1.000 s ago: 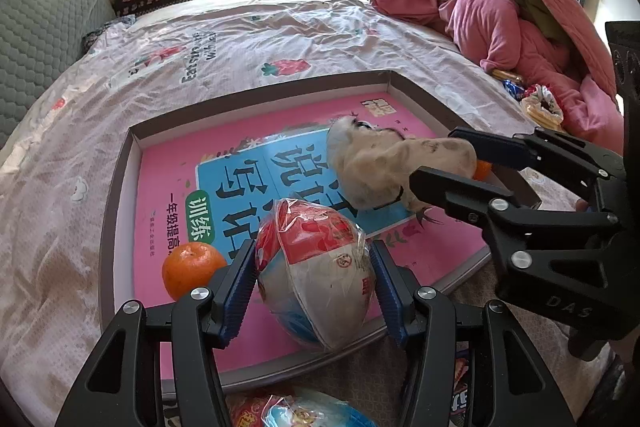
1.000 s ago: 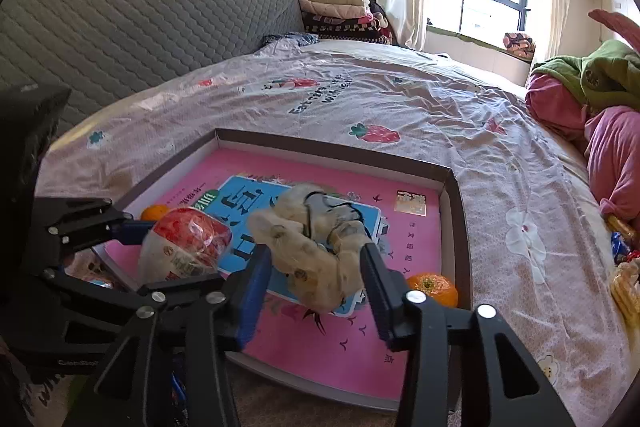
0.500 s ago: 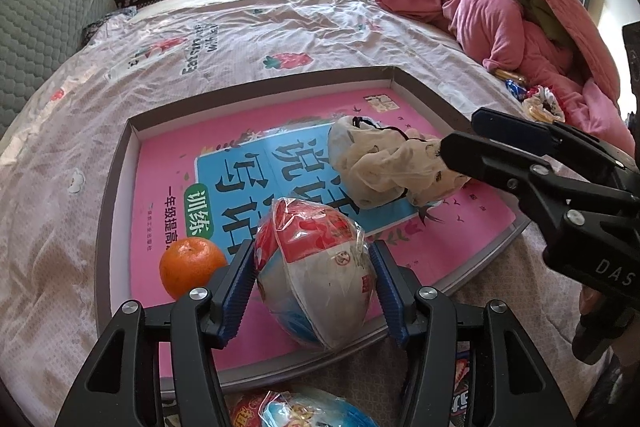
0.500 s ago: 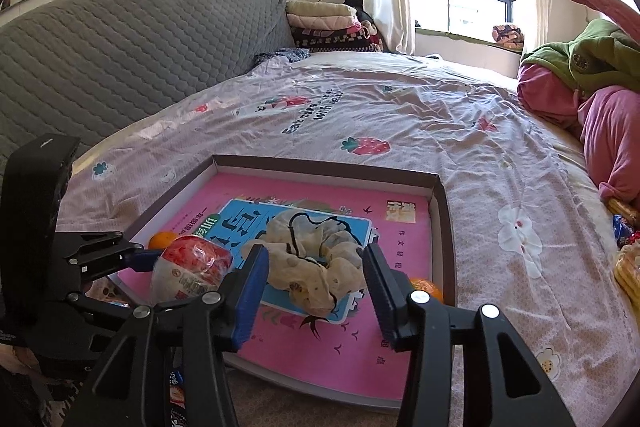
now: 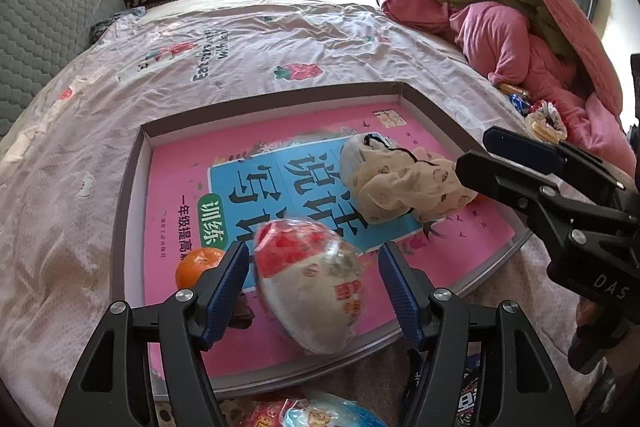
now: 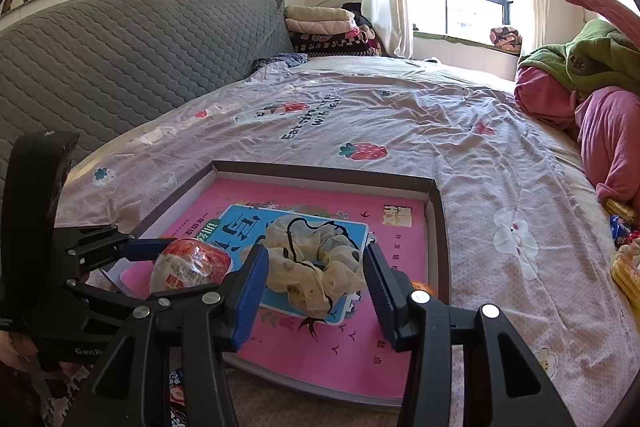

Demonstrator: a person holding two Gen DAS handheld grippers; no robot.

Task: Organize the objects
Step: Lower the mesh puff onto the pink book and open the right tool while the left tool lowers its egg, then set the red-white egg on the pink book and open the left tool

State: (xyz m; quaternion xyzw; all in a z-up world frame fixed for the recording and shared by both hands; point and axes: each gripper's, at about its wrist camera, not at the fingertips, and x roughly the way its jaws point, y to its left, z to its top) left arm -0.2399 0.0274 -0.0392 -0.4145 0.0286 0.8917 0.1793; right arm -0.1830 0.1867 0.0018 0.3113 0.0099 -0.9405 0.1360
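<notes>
A shallow grey-rimmed tray [image 5: 132, 187] with a pink and blue printed sheet inside lies on the bed. My left gripper [image 5: 314, 279] hangs over its near edge with the jaws opening. A red and white wrapped snack packet [image 5: 312, 291] sits blurred and tilted between the fingers, with gaps on both sides. A tangerine [image 5: 196, 263] lies just left of it. My right gripper [image 6: 316, 291] is shut on a crumpled cream cloth with black trim [image 6: 316, 263], which rests on the sheet. A second tangerine [image 6: 420, 285] peeks from behind the right finger.
More wrapped snacks [image 5: 320, 415] lie below the tray's near rim, and others [image 5: 544, 123] off its right corner. Pink and green bedding [image 5: 500, 27] is heaped at the right. A grey quilted headboard [image 6: 120, 67] and folded blankets [image 6: 320, 23] stand beyond the strawberry-print sheet.
The left jaws have spread away from the snack packet, which has tipped and sunk toward the tray. The right gripper has brought the cream cloth down from the air onto the tray.
</notes>
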